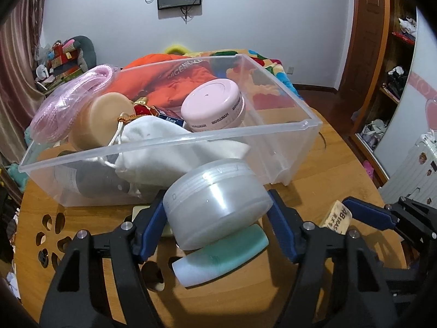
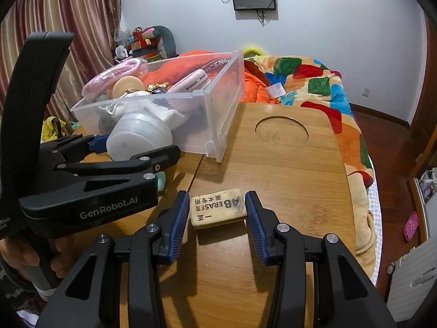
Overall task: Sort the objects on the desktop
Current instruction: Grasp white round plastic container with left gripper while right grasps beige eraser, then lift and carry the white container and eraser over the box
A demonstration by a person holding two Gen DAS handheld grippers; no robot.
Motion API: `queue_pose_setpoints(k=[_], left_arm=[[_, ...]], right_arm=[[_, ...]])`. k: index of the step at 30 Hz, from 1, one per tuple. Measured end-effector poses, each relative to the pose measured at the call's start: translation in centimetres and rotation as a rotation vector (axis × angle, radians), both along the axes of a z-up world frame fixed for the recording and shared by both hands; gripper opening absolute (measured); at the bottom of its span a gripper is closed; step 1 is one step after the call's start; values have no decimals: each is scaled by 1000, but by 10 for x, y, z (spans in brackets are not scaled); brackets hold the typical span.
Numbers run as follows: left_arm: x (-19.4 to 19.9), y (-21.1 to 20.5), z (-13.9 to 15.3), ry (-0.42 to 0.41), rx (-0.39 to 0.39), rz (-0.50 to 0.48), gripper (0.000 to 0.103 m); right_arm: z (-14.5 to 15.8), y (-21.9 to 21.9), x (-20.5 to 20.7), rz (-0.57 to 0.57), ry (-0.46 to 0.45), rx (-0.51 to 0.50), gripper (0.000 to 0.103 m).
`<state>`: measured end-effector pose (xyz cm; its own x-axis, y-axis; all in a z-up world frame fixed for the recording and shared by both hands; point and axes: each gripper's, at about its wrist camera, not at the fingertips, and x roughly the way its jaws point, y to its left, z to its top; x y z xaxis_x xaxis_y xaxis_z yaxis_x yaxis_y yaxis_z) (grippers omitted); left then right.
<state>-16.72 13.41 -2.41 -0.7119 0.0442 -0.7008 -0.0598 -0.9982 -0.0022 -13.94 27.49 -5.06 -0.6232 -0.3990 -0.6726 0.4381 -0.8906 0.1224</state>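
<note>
My left gripper (image 1: 215, 216) is shut on a frosted white round jar (image 1: 215, 199) and holds it tilted just above the table, in front of the clear plastic bin (image 1: 286, 147). A teal and white tube (image 1: 221, 257) lies on the table under the jar. The jar (image 2: 139, 136) and the left gripper (image 2: 128, 150) also show in the right wrist view. My right gripper (image 2: 217, 209) is open with its blue pads on either side of a worn 4B eraser (image 2: 217, 207) lying on the wooden table (image 2: 286, 177). The eraser also shows in the left wrist view (image 1: 337, 217).
The bin (image 2: 218, 114) holds a pink round case (image 1: 213, 106), a white drawstring pouch (image 1: 164, 147), a tan round block (image 1: 101, 120), a pink cord in a bag (image 1: 73, 98) and a dark bottle. A bed with a colourful blanket (image 2: 314, 87) lies beyond the table.
</note>
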Motion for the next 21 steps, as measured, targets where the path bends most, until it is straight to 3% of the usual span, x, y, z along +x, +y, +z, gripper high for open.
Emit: queue_pose_setpoints(k=[8,21], left_arm=[[24,-13,18,47,47,-31,70],[49,-39,56,146,58,-9,70]], right_arm=[[14,0,7,-8,20,-14,39],[49,-21,15,27,104,-11,39]])
